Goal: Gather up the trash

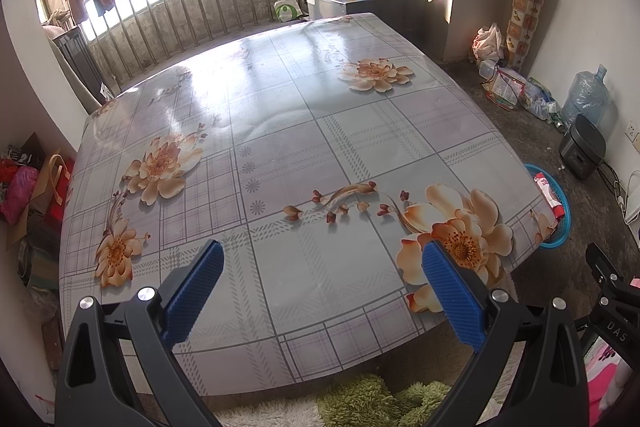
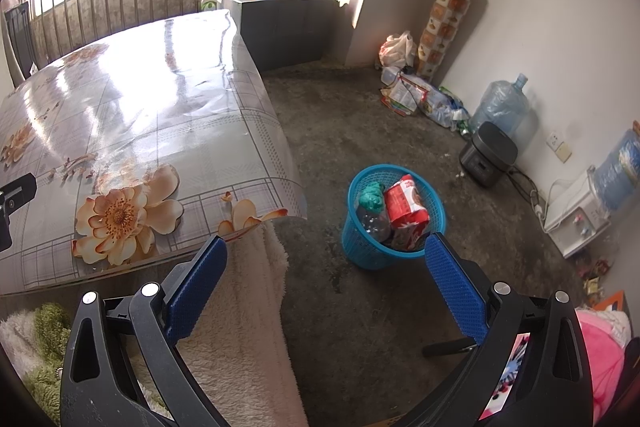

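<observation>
Two views, left wrist first:
Left gripper: spread wide, holding nothing, above table with flowered cloth.
Basket: blue, partly hidden past table's right edge.
Right wrist view:
Right gripper: spread wide, holding nothing, above floor.
Trash: red packet, bottle, inside the basket, beside table corner.

The surface wears a glossy grey-lilac plaid cloth printed with peach flowers. The basket is bright blue mesh, holding a red-and-white wrapper and something green. Both grippers' pads are textured blue on black frames.
</observation>
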The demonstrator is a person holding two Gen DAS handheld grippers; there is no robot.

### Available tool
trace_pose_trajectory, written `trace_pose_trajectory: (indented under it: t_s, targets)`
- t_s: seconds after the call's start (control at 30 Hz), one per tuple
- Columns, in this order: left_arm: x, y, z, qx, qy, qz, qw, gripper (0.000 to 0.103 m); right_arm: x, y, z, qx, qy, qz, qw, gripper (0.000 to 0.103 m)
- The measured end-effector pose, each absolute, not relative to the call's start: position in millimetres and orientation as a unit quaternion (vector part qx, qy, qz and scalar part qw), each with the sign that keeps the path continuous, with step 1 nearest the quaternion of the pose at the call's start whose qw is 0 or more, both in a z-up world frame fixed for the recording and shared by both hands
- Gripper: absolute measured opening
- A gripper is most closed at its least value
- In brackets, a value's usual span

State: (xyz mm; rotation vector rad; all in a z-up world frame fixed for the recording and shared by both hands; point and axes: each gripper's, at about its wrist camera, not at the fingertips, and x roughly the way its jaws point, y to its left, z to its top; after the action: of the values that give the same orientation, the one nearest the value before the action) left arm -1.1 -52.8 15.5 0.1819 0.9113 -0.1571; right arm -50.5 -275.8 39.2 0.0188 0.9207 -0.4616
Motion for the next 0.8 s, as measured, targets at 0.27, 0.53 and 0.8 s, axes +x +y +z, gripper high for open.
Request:
trace_pose_trajectory:
  t_s: [0.27,0.53,0.8]
  targets:
    - [-1.1,-51.9,15.3,0.088,0.439,-0.076,0.891,0.097,-50.6,-275.8,39.0,0.009,0.440,-0.221,0.870,0.095]
    - [-1.0,-51.9,15.2,0.088,0.439,-0.075,0.891,0.097,-51.2,-275.9,39.0,0.009,0.440,-0.221,0.870,0.095]
    - [-1.6,-49.5,15.2,0.088,0.439,-0.075,0.891,0.097,-51.4,-275.7,39.0,0.009,0.440,-0.221,0.870,0.095]
